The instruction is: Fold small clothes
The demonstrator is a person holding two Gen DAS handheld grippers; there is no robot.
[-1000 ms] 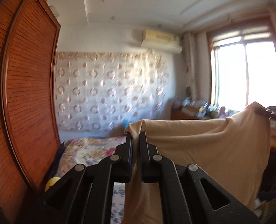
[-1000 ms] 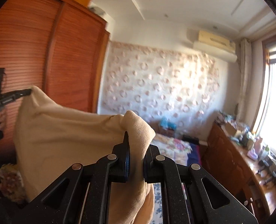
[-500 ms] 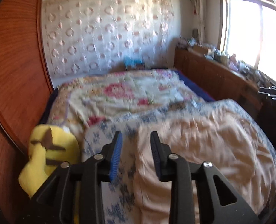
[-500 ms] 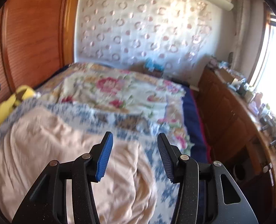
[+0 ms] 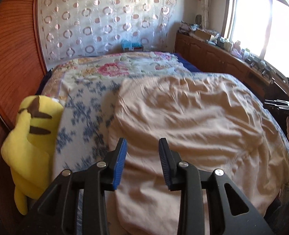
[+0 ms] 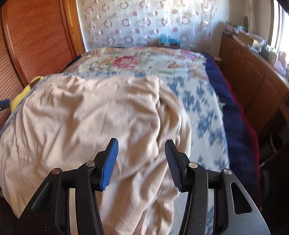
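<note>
Both tools just let go: left tool (image 5: pixel 142 148) and right tool (image 6: pixel 140 148) have parted jaws, nothing between them. Beige garment (image 5: pixel 193 121) lies rumpled on the bed (image 5: pixel 85 105), at 12 o'clock from each tool. Yellow plush toy (image 5: pixel 31 137) at its 9 o'clock.

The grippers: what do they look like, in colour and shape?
Both the left gripper and the right gripper have black angular bodies with triangular cut-outs and silver round pivot pins. The fingers carry blue ribbed pads. No cables or sleeves show.

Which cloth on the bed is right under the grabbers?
The plain beige garment, lying crumpled on top. The blue-patterned sheet and flowery quilt sit underneath and farther back.
</note>
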